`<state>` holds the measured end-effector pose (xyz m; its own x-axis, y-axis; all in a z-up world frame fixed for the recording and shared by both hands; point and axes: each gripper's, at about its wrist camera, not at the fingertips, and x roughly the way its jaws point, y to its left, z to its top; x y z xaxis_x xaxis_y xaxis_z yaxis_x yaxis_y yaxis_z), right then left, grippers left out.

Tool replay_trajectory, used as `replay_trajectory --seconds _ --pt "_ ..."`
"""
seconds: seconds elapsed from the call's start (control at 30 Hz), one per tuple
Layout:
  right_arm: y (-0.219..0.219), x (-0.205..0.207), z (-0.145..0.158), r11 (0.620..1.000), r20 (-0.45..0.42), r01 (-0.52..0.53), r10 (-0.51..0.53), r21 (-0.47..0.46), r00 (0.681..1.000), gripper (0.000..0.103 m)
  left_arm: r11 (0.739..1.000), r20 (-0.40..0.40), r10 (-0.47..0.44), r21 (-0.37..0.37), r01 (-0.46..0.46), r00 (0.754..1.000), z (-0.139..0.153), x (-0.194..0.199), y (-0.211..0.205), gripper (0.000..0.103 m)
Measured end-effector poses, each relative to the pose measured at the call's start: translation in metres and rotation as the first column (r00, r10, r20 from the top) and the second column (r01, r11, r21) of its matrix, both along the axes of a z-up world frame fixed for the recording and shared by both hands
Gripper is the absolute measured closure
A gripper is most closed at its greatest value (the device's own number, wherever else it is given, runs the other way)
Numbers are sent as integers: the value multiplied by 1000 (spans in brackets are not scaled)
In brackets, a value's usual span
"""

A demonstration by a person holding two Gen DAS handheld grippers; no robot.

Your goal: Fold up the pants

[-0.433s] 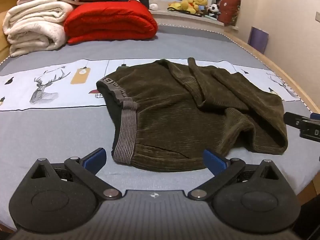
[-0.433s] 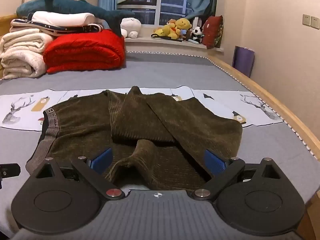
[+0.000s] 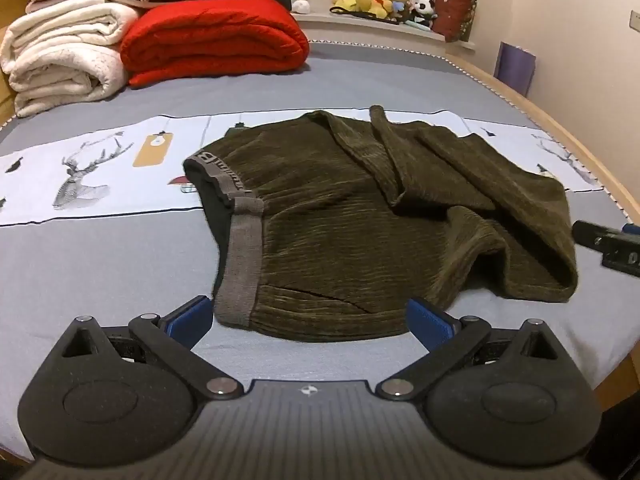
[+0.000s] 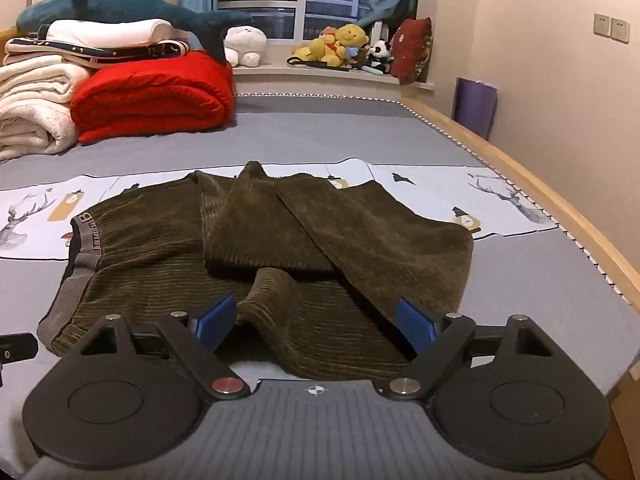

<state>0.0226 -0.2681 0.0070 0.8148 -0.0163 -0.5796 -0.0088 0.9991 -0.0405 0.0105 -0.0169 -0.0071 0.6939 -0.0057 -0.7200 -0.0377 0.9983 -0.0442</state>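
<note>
Left gripper (image 3: 308,316) sits low at the near edge of the bed (image 3: 100,264), jaws spread wide w/ nothing between the pads; its blue pads straddle the near hem of the pants (image 3: 360,216) but don't press on it. Right gripper (image 4: 316,320) is tilted down over the pants' near edge, jaws also apart, not clamped on anything; a raised ridge of fabric stands between the pads, closer to the left pad, no pinch visible.

Pants: dark olive corduroy, lying crumpled in the middle of the bed, partly on the grey sheet and partly on the white deer-print strip (image 3: 80,176). Grey waistband (image 3: 240,252) faces left; legs folded loosely over each other toward the right and back. In the left wrist view a bit of the right gripper shows at the far right, just beside the pants' right edge.

Further back: red folded quilt (image 4: 152,96) next to a stack of white blankets (image 4: 32,112), blue shark plush (image 4: 120,8) on top. Windowsill holds soft toys (image 4: 344,46) and a red cushion (image 4: 412,50). Purple mat (image 4: 474,106) stands against the right wall.
</note>
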Motion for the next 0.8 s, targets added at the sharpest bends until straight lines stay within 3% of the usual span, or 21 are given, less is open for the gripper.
replay_trajectory --seconds 0.1,0.33,0.5,0.8 --pt "-1 1 -2 1000 -7 15 -15 -3 1000 15 999 30 -17 -37 18 999 1 -4 -2 0" --pt "-5 3 -4 998 -8 57 -57 -4 998 15 997 199 -57 -31 64 978 9 -15 -12 0" --pt "-4 4 -5 999 -34 41 -41 0 999 15 989 192 -137 -29 146 972 9 -17 -17 0" --pt "2 7 -9 1000 -73 19 -19 -10 997 15 984 184 -162 -40 173 969 7 -18 -13 0"
